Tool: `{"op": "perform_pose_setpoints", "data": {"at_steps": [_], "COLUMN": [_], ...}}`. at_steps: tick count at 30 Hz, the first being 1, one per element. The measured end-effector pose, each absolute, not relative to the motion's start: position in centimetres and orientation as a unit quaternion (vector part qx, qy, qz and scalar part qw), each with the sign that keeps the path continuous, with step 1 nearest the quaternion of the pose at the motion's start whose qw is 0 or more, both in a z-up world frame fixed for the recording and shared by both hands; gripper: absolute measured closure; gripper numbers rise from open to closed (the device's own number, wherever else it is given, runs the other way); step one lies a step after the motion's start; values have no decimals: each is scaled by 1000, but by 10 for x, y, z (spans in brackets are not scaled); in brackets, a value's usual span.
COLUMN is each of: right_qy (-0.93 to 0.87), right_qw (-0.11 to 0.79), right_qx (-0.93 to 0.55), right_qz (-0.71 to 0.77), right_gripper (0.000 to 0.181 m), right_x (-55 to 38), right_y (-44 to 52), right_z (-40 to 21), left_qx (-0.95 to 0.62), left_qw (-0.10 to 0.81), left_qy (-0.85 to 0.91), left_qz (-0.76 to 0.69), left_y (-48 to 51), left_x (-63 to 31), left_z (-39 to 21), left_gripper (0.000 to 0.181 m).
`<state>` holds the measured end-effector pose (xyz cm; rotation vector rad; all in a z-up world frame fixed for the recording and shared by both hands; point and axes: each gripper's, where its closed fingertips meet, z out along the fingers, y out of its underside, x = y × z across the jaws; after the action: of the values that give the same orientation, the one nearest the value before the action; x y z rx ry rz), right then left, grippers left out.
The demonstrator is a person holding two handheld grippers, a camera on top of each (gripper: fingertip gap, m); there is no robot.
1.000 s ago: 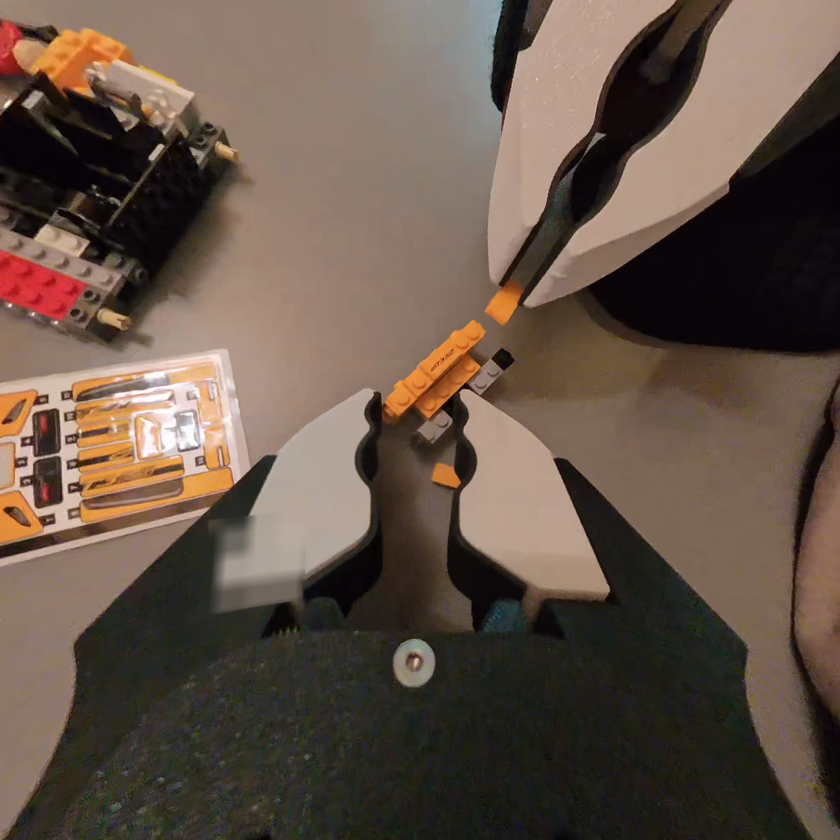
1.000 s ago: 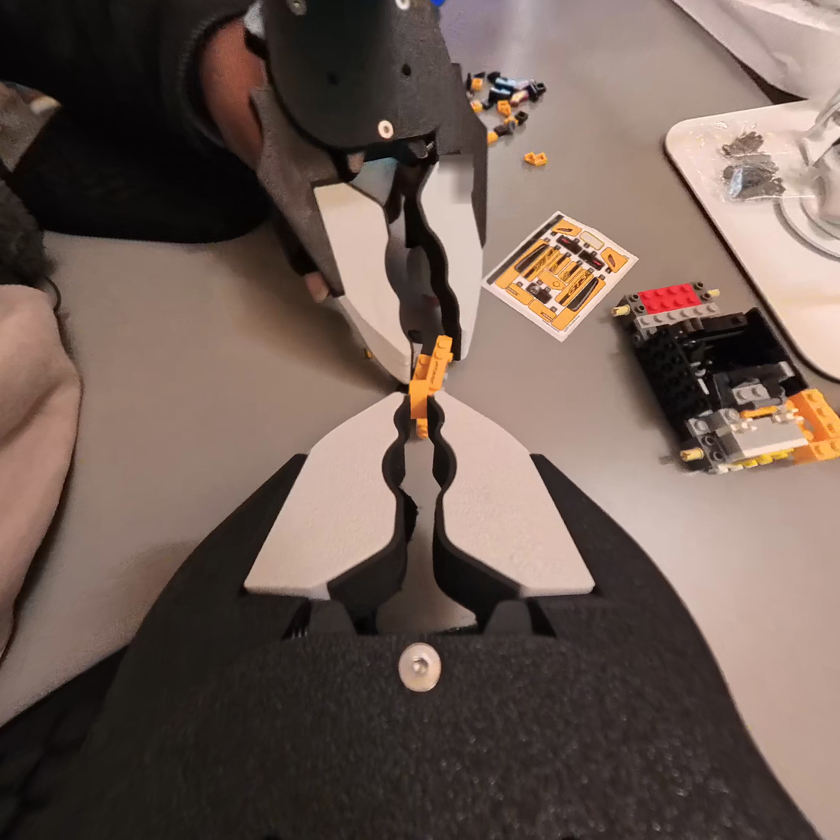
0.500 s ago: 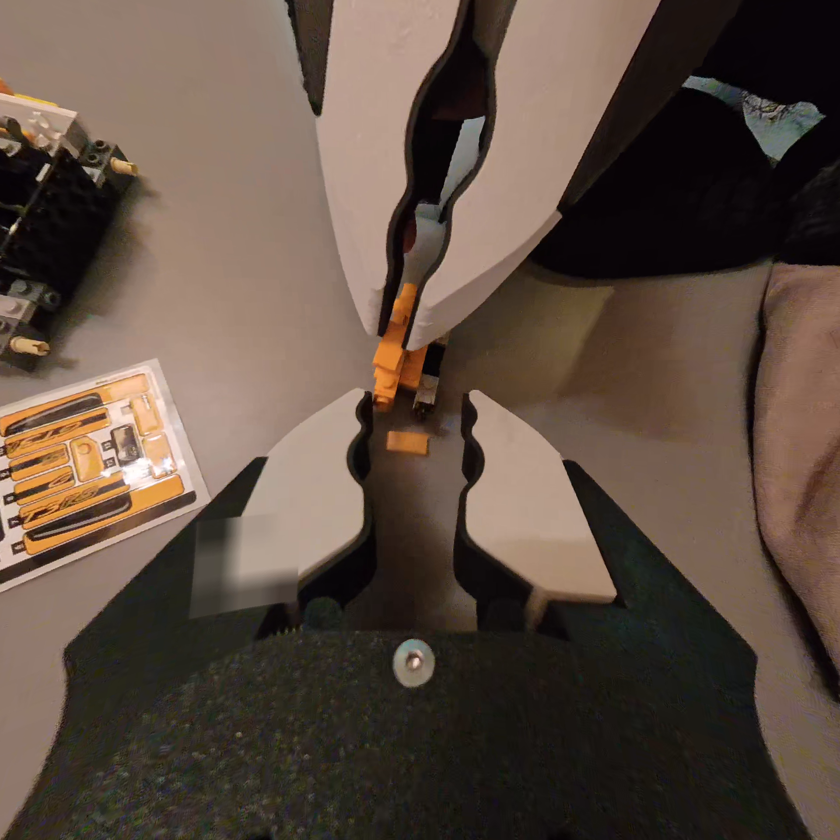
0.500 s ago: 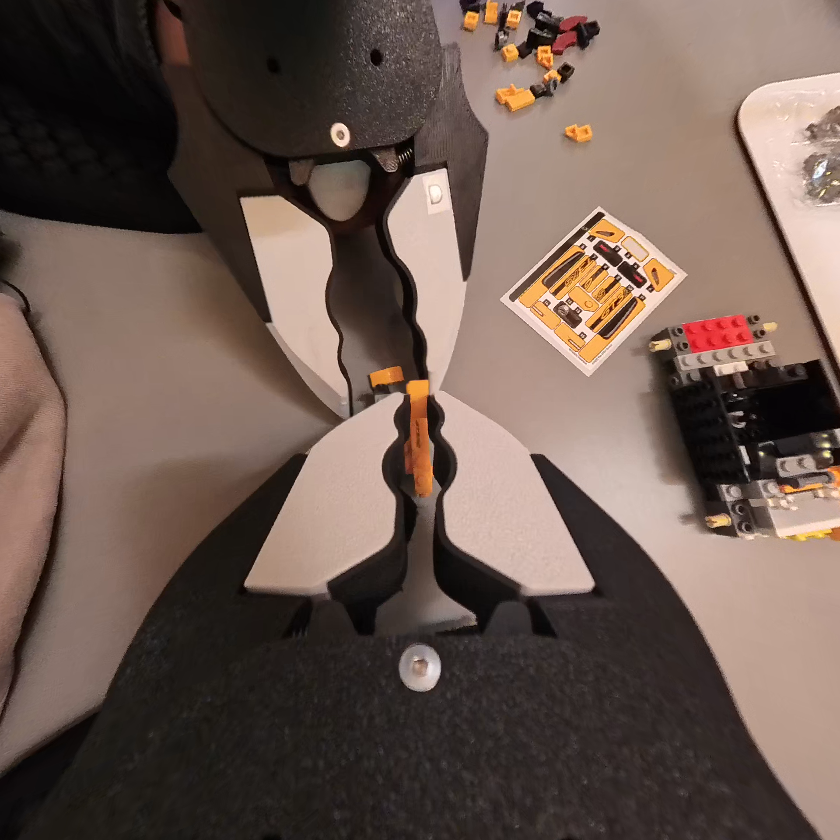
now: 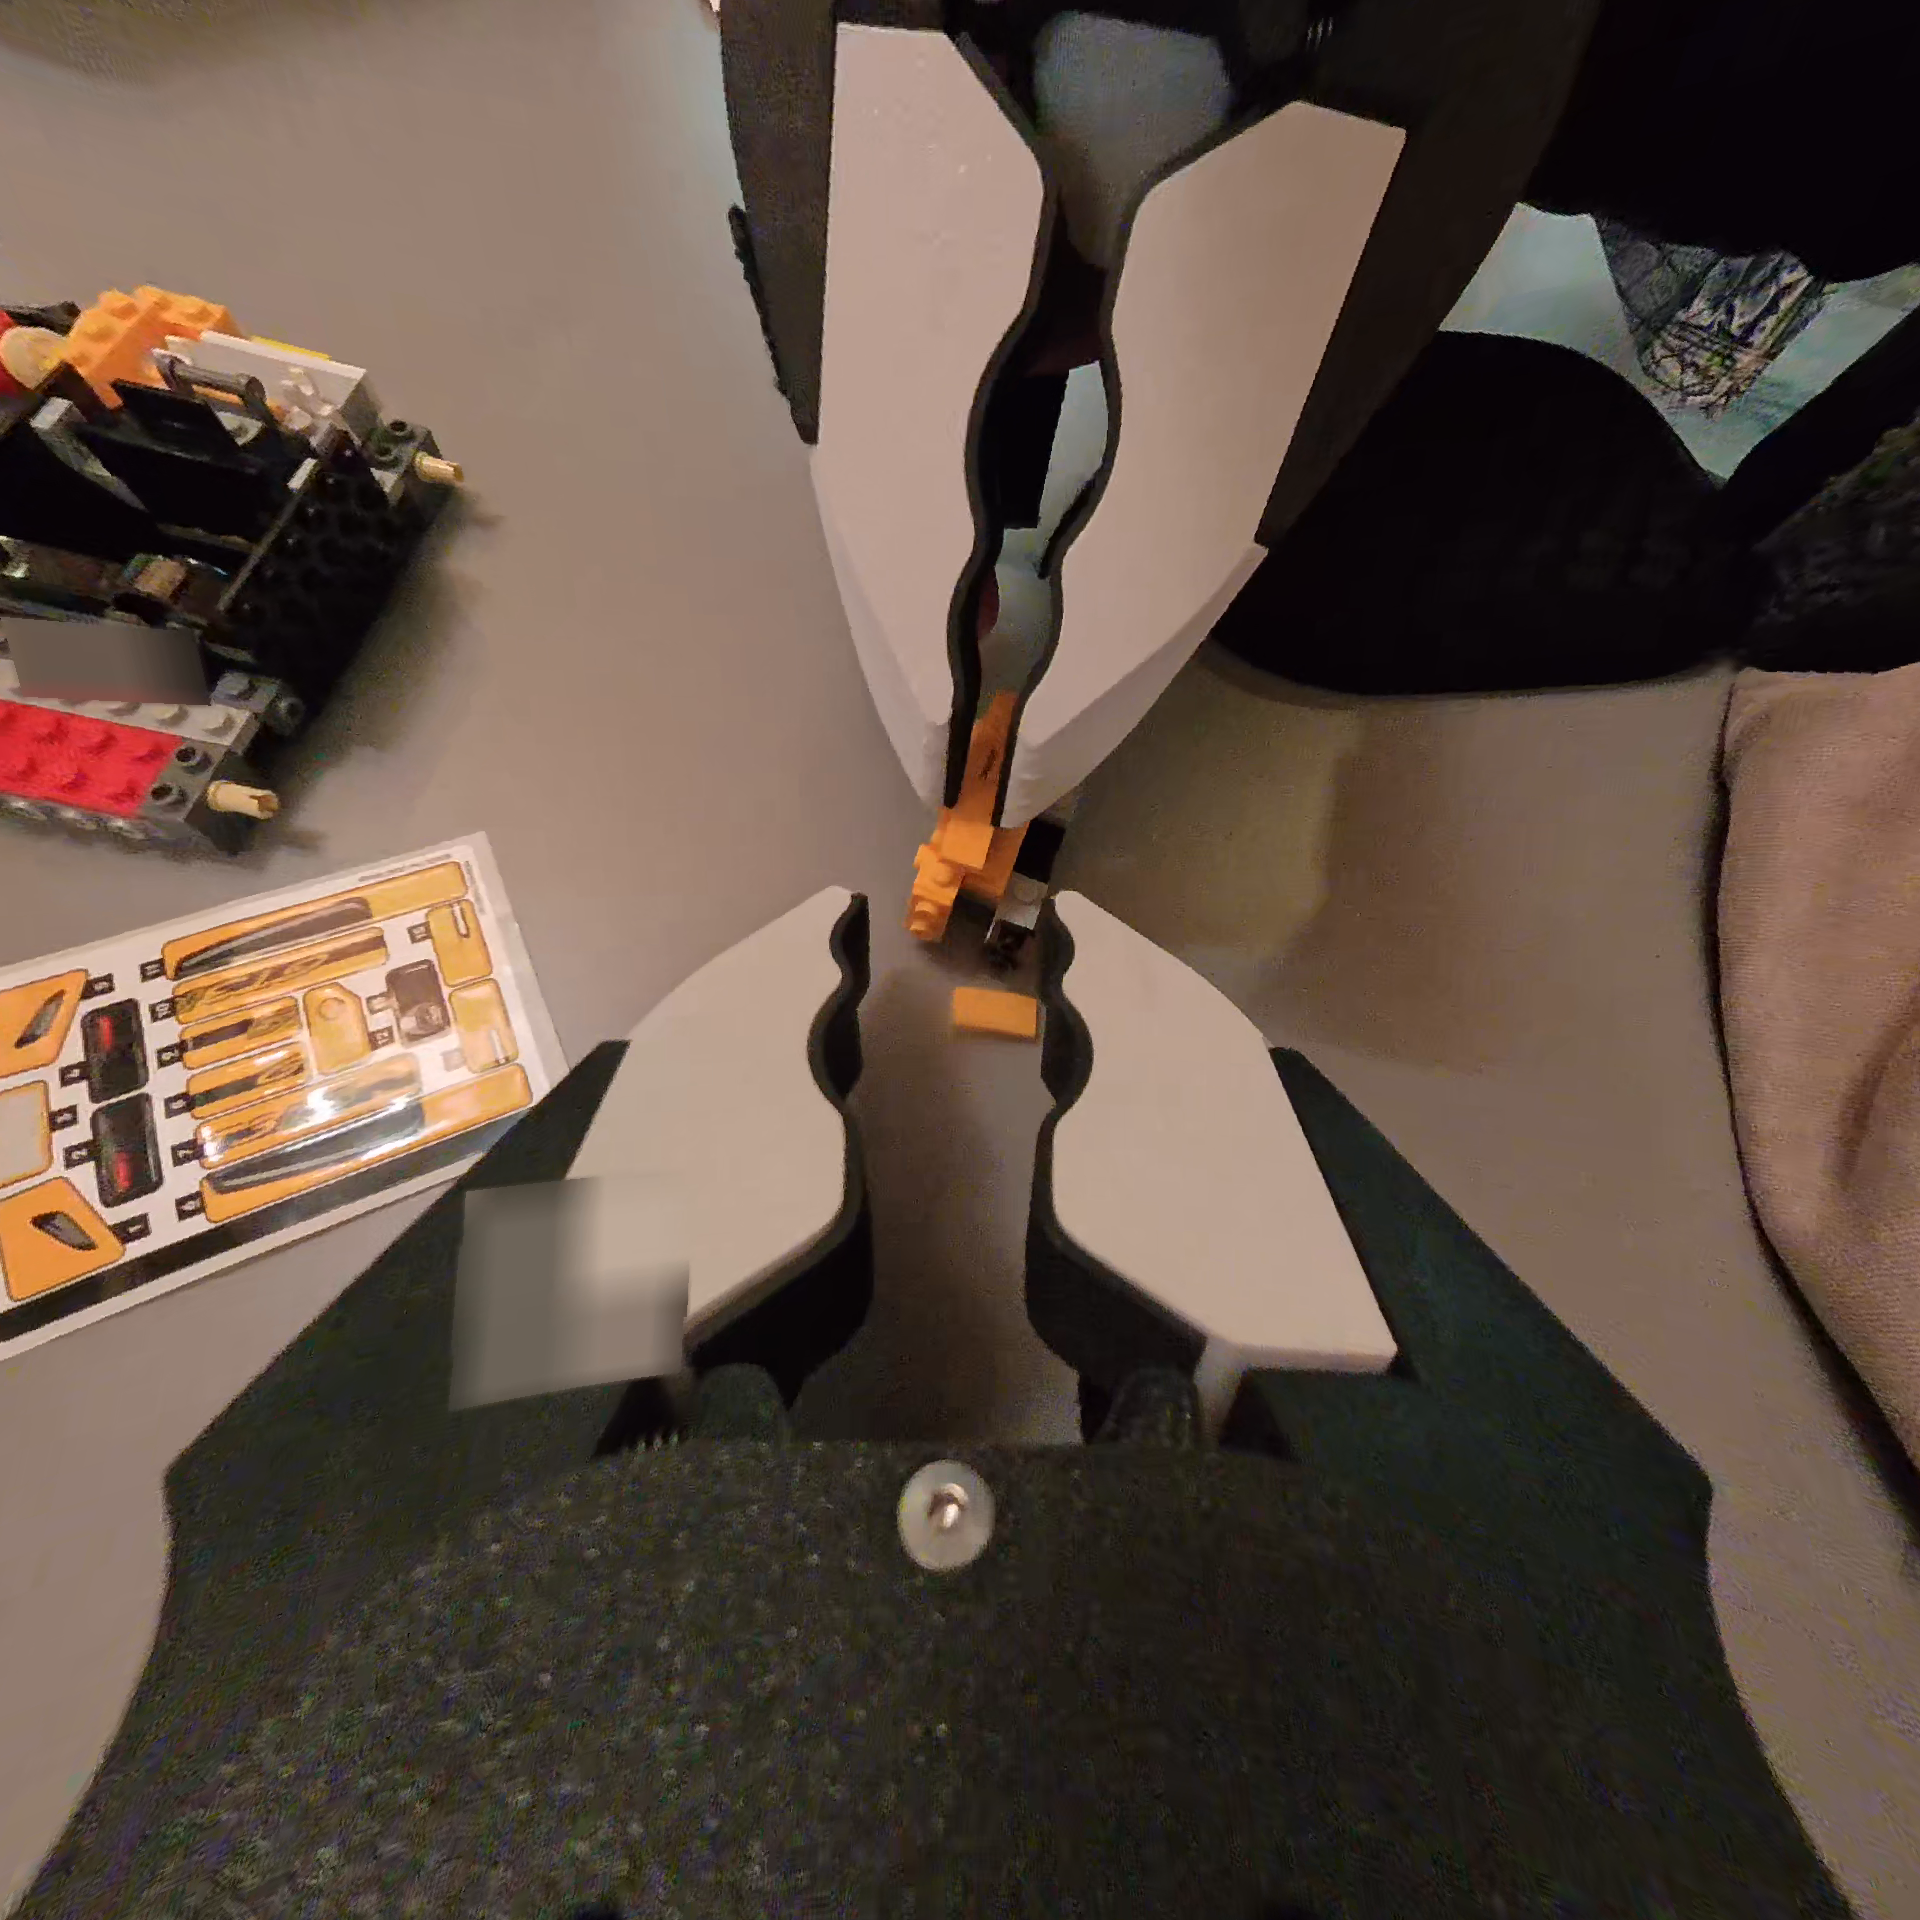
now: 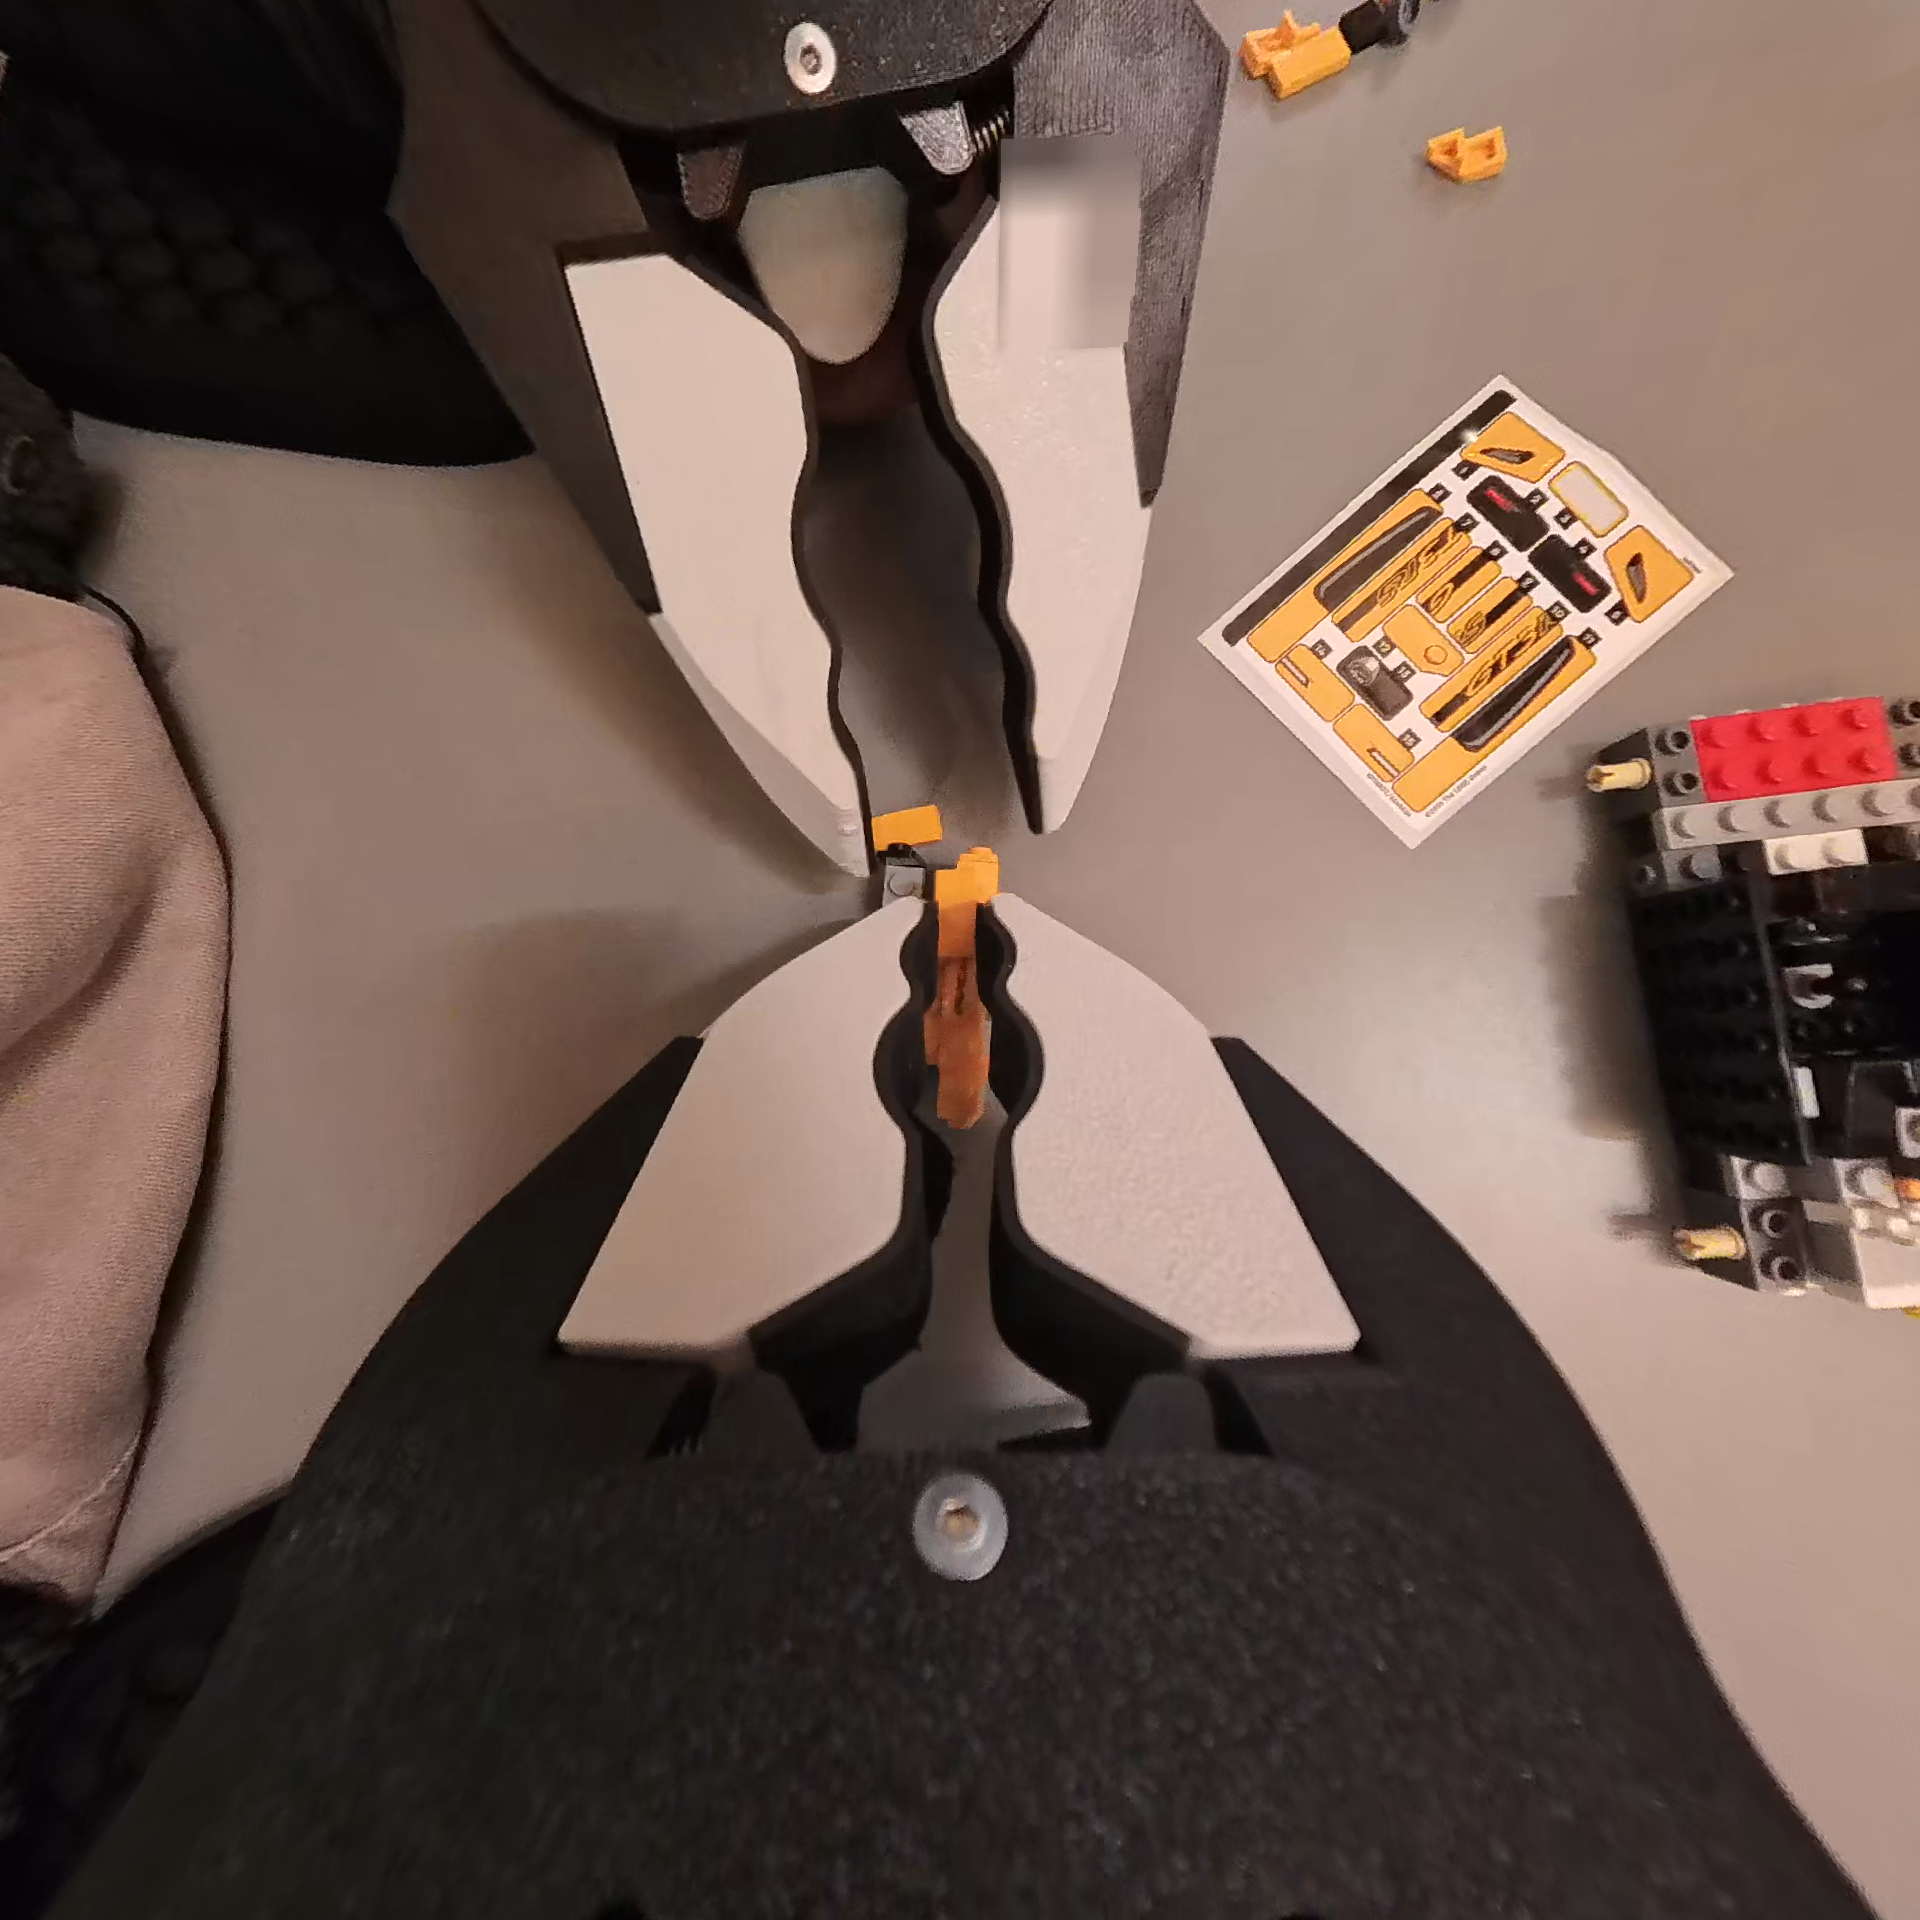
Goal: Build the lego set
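two grippers, right gripper (image 6: 956, 914) clamping orange assembly (image 6: 958, 997)

sticker sheet (image 5: 249, 1081) beside car body (image 5: 177, 561)

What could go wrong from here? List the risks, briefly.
1. The right gripper pinches the orange sub-assembly edge-on by a thin plate; it could twist or slip out.
2. The small grey and black pieces hanging off that sub-assembly look lightly attached and might pop off under pressure.
3. The loose orange tile lies on the table between the open left gripper's fingers and could be knocked away.
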<state>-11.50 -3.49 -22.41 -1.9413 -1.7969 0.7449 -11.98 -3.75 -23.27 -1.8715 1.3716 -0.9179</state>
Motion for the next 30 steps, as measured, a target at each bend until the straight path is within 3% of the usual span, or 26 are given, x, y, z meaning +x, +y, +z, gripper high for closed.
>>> {"op": "perform_pose_setpoints", "data": {"at_steps": [16,30], "right_qy": [-634,-641], "right_qw": [186,158], "right_qx": [-700,-700], "right_qz": [270,271], "right_gripper": [175,175], "right_x": [-113,-116], "right_y": [-36,-40], "right_z": [-223,-222], "left_qx": [-696,-680], "left_qw": [294,341], "left_qy": [557,569], "left_qz": [-345,-312], "left_y": [-52,-35], "left_x": [-116,-122], "left_z": [-238,-235], "left_gripper": [152,160]}}
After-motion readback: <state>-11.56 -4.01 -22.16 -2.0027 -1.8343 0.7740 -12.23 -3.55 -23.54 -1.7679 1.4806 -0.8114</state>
